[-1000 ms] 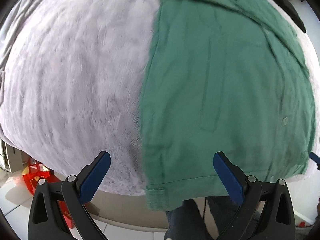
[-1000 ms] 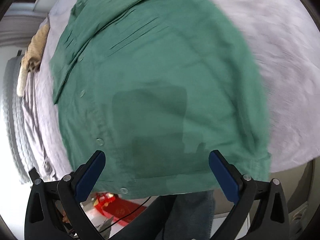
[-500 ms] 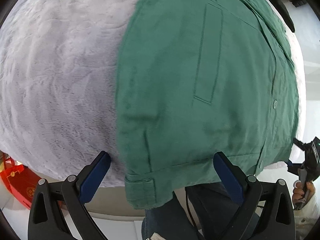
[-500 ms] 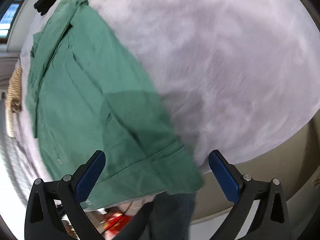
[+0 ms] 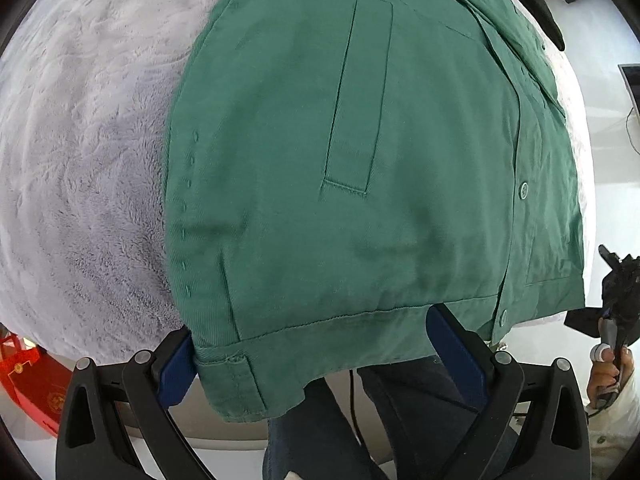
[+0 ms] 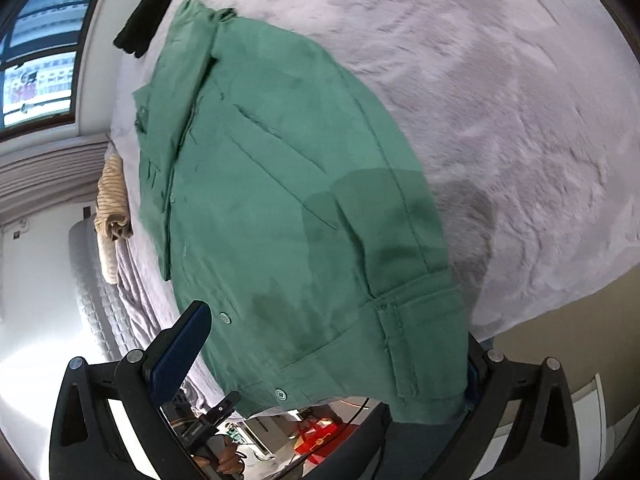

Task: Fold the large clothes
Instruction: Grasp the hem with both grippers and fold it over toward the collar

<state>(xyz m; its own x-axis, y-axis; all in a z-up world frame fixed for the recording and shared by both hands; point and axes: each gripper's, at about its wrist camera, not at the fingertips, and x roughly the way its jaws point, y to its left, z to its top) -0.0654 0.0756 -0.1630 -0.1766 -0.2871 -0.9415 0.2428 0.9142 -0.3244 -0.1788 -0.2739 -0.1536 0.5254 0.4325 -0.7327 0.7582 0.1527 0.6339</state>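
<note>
Green jacket [image 5: 360,160] flat on fluffy grey blanket [image 5: 80,160], hem hanging off the bed edge at 6 o'clock.
Left gripper [image 5: 316,356] and right gripper [image 6: 324,356]: both spread wide, straddling the hem, gripping nothing.

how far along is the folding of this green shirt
Early. Done: the green shirt lies flat on the grey fleece blanket, one side apparently folded in. In hand: both grippers straddle its hem, fingers open, nothing gripped. Left: the remaining folds.

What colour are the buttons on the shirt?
Green, matching the green button-up shirt; clearest in the left wrist view.
</note>
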